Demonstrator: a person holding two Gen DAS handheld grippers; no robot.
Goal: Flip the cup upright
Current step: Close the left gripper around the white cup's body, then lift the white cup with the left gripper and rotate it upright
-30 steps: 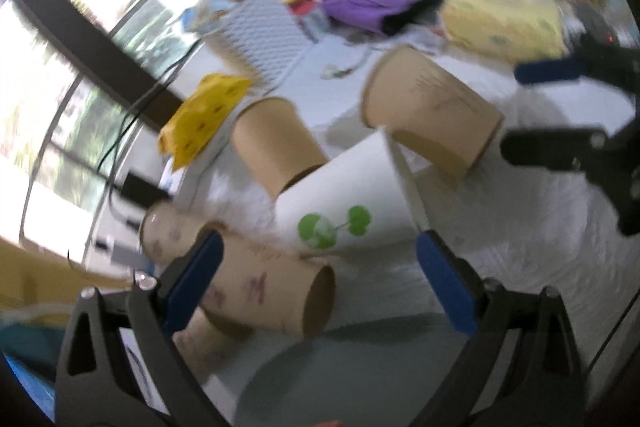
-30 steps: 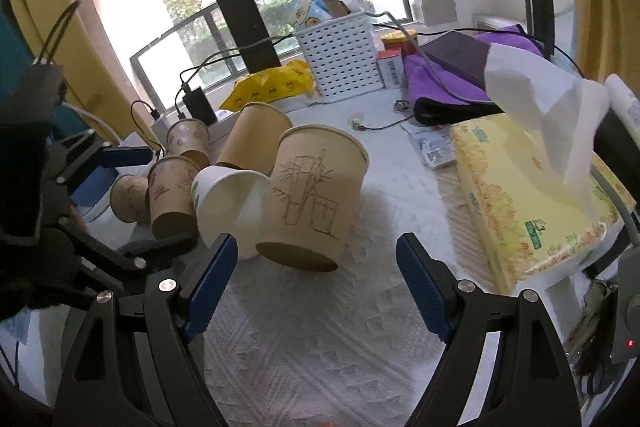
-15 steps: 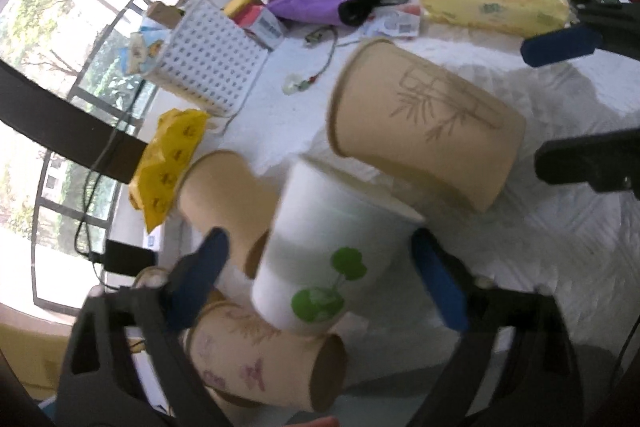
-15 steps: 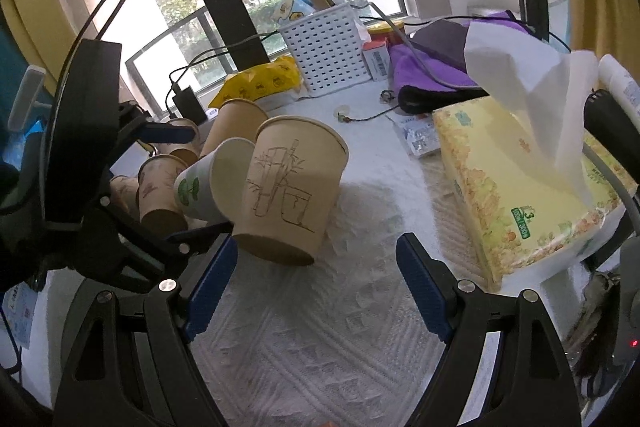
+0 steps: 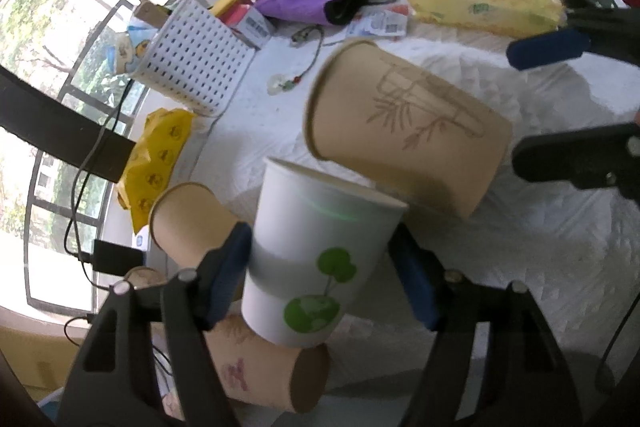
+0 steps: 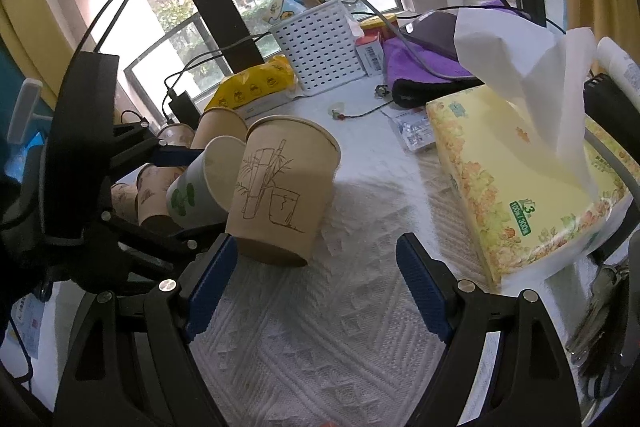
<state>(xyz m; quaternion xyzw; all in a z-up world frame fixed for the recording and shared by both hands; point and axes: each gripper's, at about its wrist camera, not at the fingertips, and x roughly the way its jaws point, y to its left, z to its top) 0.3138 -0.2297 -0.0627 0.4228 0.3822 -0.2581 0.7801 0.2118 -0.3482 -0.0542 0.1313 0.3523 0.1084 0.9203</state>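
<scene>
White textured cloth covers the table (image 6: pixel 320 327) beneath both tools. Low in the left wrist view, the left gripper (image 5: pixel 322 277) has its blue pads closed on the white cup (image 5: pixel 316 259), which sits lifted and tilted, mouth toward the upper part of the frame. The turn looks largely made; levelling and setting down remain. The right gripper (image 6: pixel 312 291) stands wide, holding nothing. Just beyond, the bamboo-print cup (image 6: pixel 280 195) leans against the white one; other brown cups (image 5: pixel 192 219) lie at lower left.
</scene>
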